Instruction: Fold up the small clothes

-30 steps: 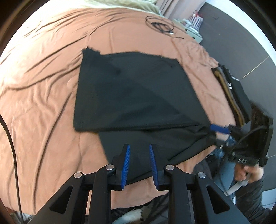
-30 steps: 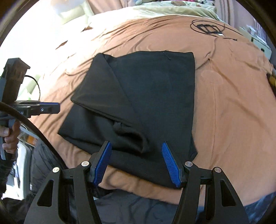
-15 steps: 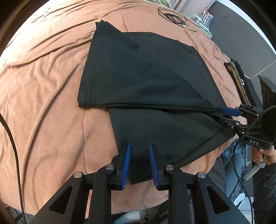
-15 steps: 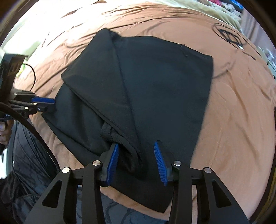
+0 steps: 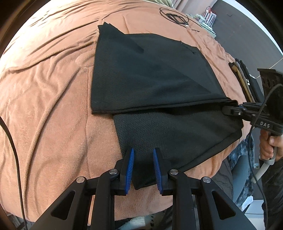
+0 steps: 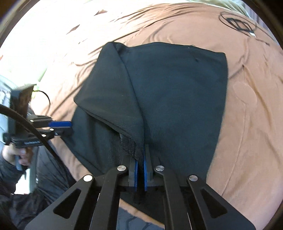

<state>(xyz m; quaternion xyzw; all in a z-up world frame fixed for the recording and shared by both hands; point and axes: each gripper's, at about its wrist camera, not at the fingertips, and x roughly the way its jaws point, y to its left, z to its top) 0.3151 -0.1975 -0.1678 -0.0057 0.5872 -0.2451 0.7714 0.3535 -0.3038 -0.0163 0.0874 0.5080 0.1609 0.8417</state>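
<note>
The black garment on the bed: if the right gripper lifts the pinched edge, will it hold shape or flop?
Probably flop: the black garment bunches into soft gathers where the right gripper is shut on it. It looks light, its thin layers lying flat on the brown blanket. The textured knit seems unlikely to slip from the pads.

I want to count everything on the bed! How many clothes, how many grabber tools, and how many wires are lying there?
Black garment being folded: 1
Stack of folded clothes at the bed edge: 1 stack, too edge-on to count its pieces
Grabber tools: 2, left gripper and right gripper
Coiled black cable: 1
Total: 5
</note>
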